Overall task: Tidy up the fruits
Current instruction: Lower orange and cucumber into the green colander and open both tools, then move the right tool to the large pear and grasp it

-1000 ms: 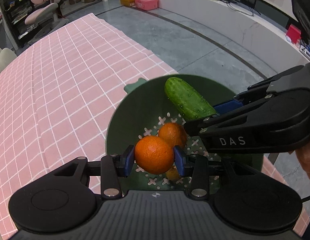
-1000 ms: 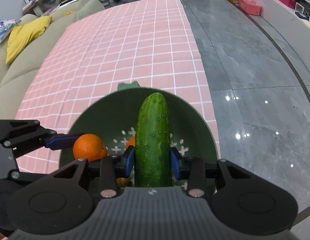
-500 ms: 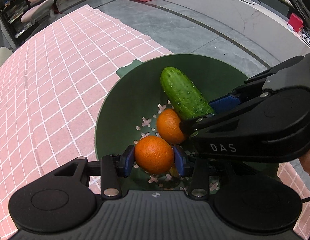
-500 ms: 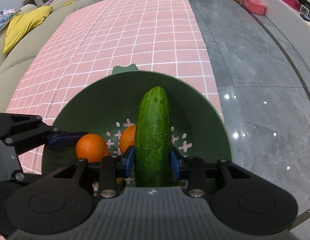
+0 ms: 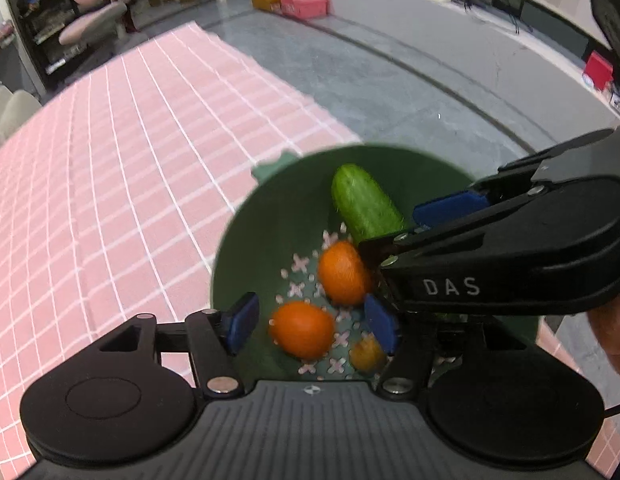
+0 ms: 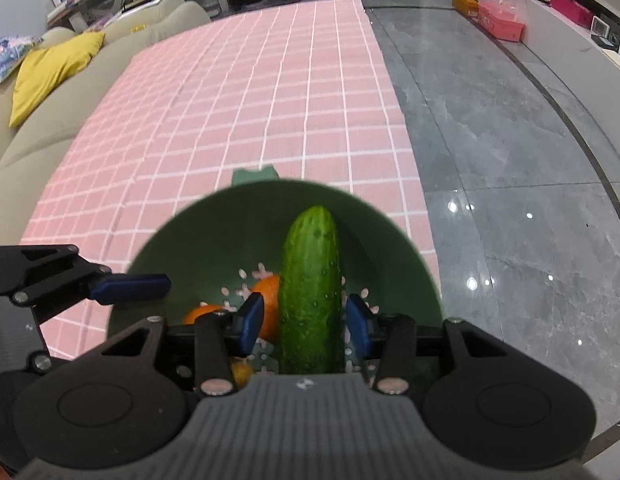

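A dark green colander bowl point(image 5: 266, 240) sits at the edge of the pink checked cloth point(image 5: 110, 168). In it lie two oranges point(image 5: 302, 330) point(image 5: 342, 272), a small yellow fruit point(image 5: 364, 354) and a cucumber point(image 5: 364, 204). My left gripper point(image 5: 310, 324) is open above the bowl, its blue pads apart from the near orange. My right gripper point(image 6: 306, 320) is open too, pads standing off both sides of the cucumber point(image 6: 310, 288), which rests in the bowl point(image 6: 190, 236). The right gripper also shows in the left wrist view point(image 5: 450, 216).
The bowl sits near the cloth's corner, with grey tiled floor point(image 6: 510, 160) beyond the table edge on the right. A beige sofa with a yellow cushion point(image 6: 50, 68) stands to the far left. A pink box point(image 5: 306, 2) and a long counter lie in the background.
Both grippers have opened. The left let go of the orange, which now lies in the bowl. The right released the cucumber into the bowl. Both have lifted back slightly.
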Demonstrator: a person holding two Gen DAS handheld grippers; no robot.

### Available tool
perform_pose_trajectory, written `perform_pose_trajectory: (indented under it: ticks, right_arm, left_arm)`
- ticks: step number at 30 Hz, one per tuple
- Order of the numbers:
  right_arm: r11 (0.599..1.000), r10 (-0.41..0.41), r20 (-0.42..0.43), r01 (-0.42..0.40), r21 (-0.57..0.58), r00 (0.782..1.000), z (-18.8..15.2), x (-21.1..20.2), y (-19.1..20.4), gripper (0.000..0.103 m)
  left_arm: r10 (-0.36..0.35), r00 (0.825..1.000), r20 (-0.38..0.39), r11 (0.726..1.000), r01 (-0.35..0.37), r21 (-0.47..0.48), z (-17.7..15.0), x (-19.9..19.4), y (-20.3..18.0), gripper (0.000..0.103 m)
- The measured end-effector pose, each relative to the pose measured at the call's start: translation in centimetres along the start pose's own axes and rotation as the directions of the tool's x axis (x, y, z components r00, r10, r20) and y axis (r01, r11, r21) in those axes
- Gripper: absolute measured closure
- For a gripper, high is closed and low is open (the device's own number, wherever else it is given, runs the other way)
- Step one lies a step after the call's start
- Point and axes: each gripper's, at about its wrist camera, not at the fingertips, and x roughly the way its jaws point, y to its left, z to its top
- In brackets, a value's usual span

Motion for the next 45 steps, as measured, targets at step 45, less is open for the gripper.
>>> perform_pose_trajectory:
  ticks: [45]
  right_arm:
    - [0.994, 0.022, 0.078, -0.014, -0.109, 0.997, -13.8, -11.1, 9.6, 0.052]
  left_arm:
    - [0.135, 0.990, 0.043, 0.922, -0.110, -0.372, -19.2, -13.4, 8.2, 0.035]
